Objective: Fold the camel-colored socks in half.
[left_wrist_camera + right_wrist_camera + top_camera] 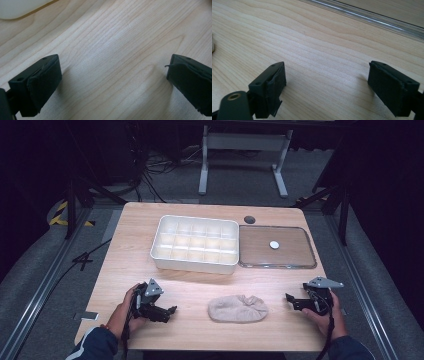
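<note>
A beige rolled sock bundle (238, 308) lies on the wooden table (200, 285) near its front edge, between my two grippers. My left gripper (170, 312) rests low at the front left, pointing right toward the bundle, its jaws wide apart over bare wood (113, 72). At the front right, my right gripper (290, 300) points left toward the bundle, open as well, with nothing between its fingers (325, 82). Neither gripper touches the bundle.
A white tray (195, 262) split into several compartments stands at the table's middle back. Beside it on the right lies a clear flat lid (277, 264) with a small white disc (274, 244) on it. A dark round hole (249, 219) sits behind them.
</note>
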The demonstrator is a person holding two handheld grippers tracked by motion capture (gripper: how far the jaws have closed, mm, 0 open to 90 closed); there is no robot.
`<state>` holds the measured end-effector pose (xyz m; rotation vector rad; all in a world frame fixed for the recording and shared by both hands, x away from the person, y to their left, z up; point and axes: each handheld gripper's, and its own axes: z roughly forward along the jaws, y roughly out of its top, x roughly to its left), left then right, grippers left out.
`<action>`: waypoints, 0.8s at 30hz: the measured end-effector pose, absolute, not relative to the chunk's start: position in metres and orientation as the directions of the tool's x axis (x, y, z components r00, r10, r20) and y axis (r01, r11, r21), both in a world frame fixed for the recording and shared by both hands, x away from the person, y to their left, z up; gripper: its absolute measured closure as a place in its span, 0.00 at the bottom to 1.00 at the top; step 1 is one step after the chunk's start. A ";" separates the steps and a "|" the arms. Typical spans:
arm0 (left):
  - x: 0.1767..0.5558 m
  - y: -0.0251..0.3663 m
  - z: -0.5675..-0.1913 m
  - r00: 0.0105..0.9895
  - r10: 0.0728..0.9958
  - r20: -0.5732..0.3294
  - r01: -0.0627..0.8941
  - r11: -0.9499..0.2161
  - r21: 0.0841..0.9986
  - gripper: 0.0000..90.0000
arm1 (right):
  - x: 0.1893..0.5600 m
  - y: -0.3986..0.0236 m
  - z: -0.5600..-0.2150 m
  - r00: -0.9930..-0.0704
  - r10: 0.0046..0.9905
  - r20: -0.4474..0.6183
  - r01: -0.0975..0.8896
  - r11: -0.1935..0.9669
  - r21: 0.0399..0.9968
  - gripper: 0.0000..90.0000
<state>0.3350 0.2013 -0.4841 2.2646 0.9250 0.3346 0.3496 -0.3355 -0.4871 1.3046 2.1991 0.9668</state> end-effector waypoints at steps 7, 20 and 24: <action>0.339 0.206 -0.484 0.750 0.662 -0.009 0.502 -0.560 0.659 0.00 | 0.349 -0.336 -0.487 -0.479 0.878 0.012 0.600 0.318 0.734 0.17; 0.329 0.213 -0.484 0.753 0.658 -0.017 0.503 -0.558 0.660 0.00 | 0.347 -0.340 -0.483 -0.483 0.874 0.043 0.581 0.283 0.763 0.37; 0.330 0.213 -0.484 0.760 0.650 -0.016 0.497 -0.565 0.659 0.00 | 0.342 -0.331 -0.474 -0.536 0.843 0.040 0.542 0.307 0.782 0.51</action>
